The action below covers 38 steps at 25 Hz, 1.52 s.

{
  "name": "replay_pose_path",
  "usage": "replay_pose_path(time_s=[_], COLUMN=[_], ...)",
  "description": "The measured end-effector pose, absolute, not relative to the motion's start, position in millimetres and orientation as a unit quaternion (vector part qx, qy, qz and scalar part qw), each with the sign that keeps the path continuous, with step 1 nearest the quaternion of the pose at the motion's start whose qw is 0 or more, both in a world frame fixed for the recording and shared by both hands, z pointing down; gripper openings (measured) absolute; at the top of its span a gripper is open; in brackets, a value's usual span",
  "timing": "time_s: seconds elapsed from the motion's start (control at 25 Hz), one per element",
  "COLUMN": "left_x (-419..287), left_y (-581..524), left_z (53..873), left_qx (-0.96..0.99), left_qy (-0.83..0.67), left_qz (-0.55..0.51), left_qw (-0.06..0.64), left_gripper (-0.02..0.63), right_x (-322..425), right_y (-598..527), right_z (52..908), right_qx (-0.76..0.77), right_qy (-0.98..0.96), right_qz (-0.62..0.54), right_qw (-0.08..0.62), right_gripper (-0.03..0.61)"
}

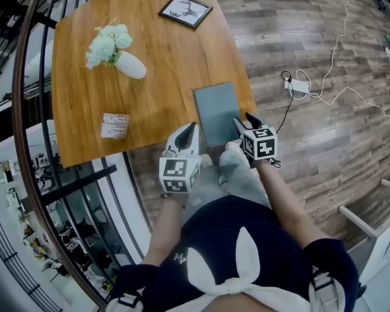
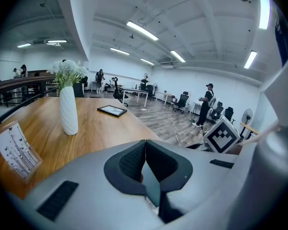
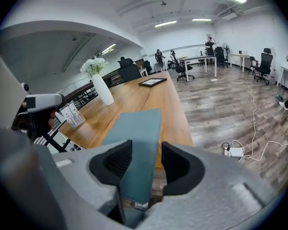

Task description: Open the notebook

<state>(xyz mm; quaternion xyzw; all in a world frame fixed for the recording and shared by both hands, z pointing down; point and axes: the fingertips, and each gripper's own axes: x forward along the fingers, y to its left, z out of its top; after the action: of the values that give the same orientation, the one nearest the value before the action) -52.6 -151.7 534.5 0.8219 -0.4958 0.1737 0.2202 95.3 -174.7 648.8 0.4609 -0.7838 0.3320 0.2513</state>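
Observation:
A closed teal notebook (image 1: 216,109) lies flat at the near right edge of the wooden table (image 1: 156,57), its near end at the table's rim. My right gripper (image 1: 242,120) sits at the notebook's near right corner. In the right gripper view the notebook (image 3: 139,138) runs between the parted jaws of that gripper (image 3: 146,145), against the left pad, with a gap at the right pad. My left gripper (image 1: 194,130) is at the notebook's near left edge. Its tips (image 2: 145,142) meet, and a thin teal sheet shows between the pads.
A white vase of flowers (image 1: 127,62) stands mid-table, a framed picture (image 1: 185,10) lies at the far end, and a small printed card (image 1: 114,125) stands near the left front. A black railing (image 1: 32,109) curves past the table's left. A cable and adapter (image 1: 299,86) lie on the floor.

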Motion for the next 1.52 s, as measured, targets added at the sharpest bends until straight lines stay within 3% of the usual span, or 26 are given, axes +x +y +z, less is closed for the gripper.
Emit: replay_pose_path(time_s=[0.76, 1.24, 1.52], left_x=[-53, -51, -51], left_y=[-151, -148, -147], left_z=[545, 549, 547], left_qx=[0.82, 0.822, 0.822], left_qy=[-0.495, -0.49, -0.491], left_qz=[0.184, 0.197, 0.198], left_qw=[0.223, 0.213, 0.212], left_gripper=[0.02, 0.02, 0.02], right_x=[88, 93, 95], right_y=[-168, -170, -171], right_z=[683, 677, 670], right_qx=[0.435, 0.443, 0.446], right_qy=[-0.762, -0.756, -0.76], right_qz=[0.408, 0.415, 0.41], right_qw=[0.254, 0.244, 0.236], right_gripper=[0.17, 0.068, 0.041])
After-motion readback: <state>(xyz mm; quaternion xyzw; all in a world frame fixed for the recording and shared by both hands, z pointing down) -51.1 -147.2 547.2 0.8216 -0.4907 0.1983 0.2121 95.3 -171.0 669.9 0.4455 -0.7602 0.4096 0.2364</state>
